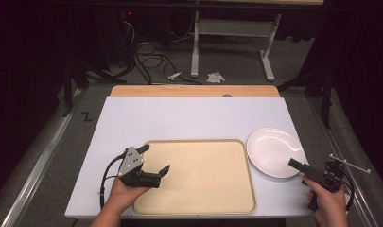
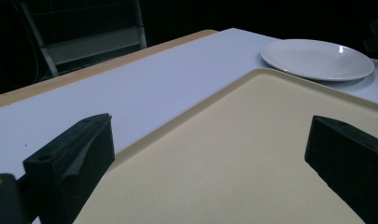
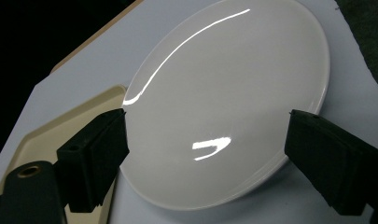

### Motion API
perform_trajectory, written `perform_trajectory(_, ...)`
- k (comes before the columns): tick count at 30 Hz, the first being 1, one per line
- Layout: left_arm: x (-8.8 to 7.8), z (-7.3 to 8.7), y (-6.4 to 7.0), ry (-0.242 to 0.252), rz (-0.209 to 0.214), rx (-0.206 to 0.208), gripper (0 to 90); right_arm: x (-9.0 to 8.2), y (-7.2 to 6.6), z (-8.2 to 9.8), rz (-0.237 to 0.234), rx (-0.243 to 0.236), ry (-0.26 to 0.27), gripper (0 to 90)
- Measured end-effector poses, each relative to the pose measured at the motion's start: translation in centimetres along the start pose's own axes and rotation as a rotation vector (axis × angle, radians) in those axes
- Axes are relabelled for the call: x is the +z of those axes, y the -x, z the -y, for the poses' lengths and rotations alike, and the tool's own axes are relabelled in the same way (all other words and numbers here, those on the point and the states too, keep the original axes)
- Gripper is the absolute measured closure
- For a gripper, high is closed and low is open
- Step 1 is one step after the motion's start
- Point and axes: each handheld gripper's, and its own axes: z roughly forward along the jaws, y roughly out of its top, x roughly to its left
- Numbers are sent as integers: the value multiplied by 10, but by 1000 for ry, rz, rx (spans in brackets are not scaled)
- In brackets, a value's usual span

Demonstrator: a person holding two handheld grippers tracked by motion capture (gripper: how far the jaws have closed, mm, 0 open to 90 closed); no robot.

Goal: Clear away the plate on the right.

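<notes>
Currently right gripper [image 3: 205,163] jaws wide, straddling white plate [image 3: 233,93] rim; glazed edge could slip; left gripper [image 2: 205,163] jaws open over tray [image 2: 233,154]

Black grippers [image 1: 153,161] — grey triangular plate

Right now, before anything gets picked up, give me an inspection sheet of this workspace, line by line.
Surface: white table top with a wooden strip along its far edge.
Job's things: white plate, empty, on the table right of the beige tray, also empty.
Clutter: nothing seen on the table.
Grippers: left tongs open, held over the tray's left edge, nothing between the jaws; right tongs open at the plate's near right rim, no clear grip on it yet.
Cables: a black cable loops from the left tongs; more cables lie on the floor behind.
Surroundings: dark room, a white table frame and paper scraps on the floor.
</notes>
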Motion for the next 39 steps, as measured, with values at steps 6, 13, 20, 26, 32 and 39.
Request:
perform_trajectory(6, 0, 0, 1, 0, 5, 3, 23, -1, 7, 1, 1, 86, -7, 165)
perform_trajectory(13, 1, 0, 1, -2, 9, 5, 25, -3, 21, 1, -48, 202, -1, 167)
perform_trajectory(20, 1, 0, 1, -8, 14, 9, 29, -2, 27, 2, -71, 273, -6, 171)
perform_trajectory(26, 1, 0, 2, -9, 18, 12, 33, 0, 28, 3, -86, 316, -26, 177)
perform_trajectory(32, -1, 1, 3, -15, 20, 19, 34, 5, 30, 3, -106, 363, -40, 175)
perform_trajectory(39, -6, 4, 2, -15, 8, 14, 34, 13, 29, 0, -109, 390, -44, 169)
